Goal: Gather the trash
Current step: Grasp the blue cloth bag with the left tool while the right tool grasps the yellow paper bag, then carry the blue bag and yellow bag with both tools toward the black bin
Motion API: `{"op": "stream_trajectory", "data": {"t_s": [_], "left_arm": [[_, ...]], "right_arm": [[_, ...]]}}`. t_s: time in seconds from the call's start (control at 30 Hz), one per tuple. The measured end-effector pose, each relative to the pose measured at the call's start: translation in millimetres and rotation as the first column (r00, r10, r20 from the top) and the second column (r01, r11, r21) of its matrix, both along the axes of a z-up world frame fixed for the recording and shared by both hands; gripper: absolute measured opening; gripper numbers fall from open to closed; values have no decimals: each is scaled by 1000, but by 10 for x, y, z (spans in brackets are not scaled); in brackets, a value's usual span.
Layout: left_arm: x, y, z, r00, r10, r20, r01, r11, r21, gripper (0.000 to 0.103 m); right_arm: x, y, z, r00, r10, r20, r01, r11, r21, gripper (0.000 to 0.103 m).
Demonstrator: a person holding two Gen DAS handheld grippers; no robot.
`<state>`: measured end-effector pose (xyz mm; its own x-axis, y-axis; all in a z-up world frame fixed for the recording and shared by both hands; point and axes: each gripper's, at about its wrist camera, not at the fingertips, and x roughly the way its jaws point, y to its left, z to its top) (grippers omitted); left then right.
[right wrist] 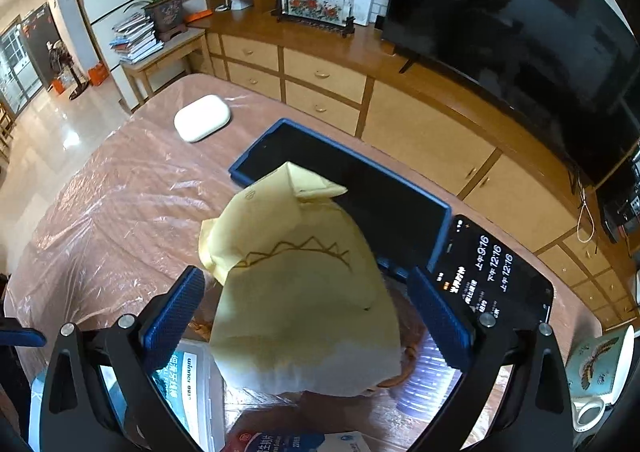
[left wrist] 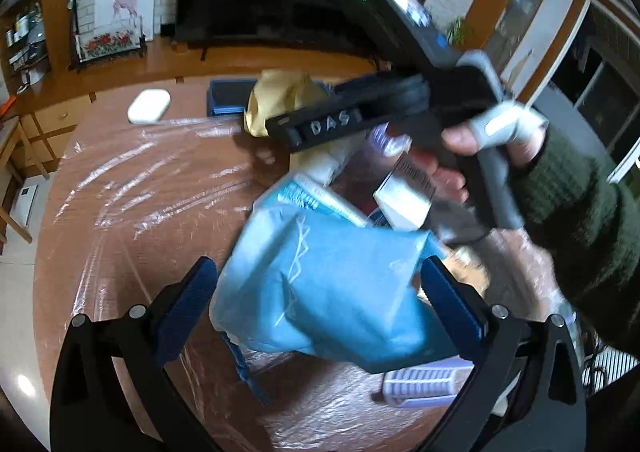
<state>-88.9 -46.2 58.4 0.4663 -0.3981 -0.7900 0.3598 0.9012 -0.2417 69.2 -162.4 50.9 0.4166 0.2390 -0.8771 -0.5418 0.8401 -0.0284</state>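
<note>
Plastic-covered table [right wrist: 100, 212], yellow bag [right wrist: 296, 292] between fingers [right wrist: 174, 316]

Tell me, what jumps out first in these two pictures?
In the left wrist view, a crumpled blue bag fills the space between the left gripper's wide-open fingers, with the other handheld gripper crossing above it. In the right wrist view, a yellow paper bag sits between the open right gripper's fingers, in front of a blue-cased tablet and a lit phone on the plastic-covered table.
</note>
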Motion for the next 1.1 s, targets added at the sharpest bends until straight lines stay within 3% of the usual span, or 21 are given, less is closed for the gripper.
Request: {"op": "stream_trajectory", "data": {"t_s": [0.2, 0.37, 0.53, 0.6, 0.7, 0.9, 1.1], "left_arm": [[91, 73, -138, 998, -3, -56, 1, 999, -42, 101], [105, -15, -237, 998, -36, -50, 39, 998, 53, 101], [86, -50, -279, 998, -56, -34, 59, 994, 88, 101], [69, -53, -292, 998, -59, -26, 61, 994, 91, 101], [23, -44, -293, 998, -66, -19, 68, 993, 97, 96], [2, 32, -249, 998, -60, -18, 61, 996, 64, 75], [-52, 103, -176, 999, -47, -11, 47, 999, 24, 62]], "right_arm": [[22, 21, -107, 999, 13, -43, -13, 1000, 5, 99], [-12, 33, -153, 999, 22, -41, -23, 1000, -11, 97], [-20, 40, -183, 999, 24, -44, -25, 999, -20, 95], [-7, 15, -208, 998, 9, -54, -9, 1000, -11, 84], [21, -55, -226, 997, -13, -80, 16, 999, 40, 74], [-8, -170, -177, 995, -34, -93, 44, 993, 109, 60], [-93, -209, -27, 997, -37, -63, 46, 988, 150, 57]]}}
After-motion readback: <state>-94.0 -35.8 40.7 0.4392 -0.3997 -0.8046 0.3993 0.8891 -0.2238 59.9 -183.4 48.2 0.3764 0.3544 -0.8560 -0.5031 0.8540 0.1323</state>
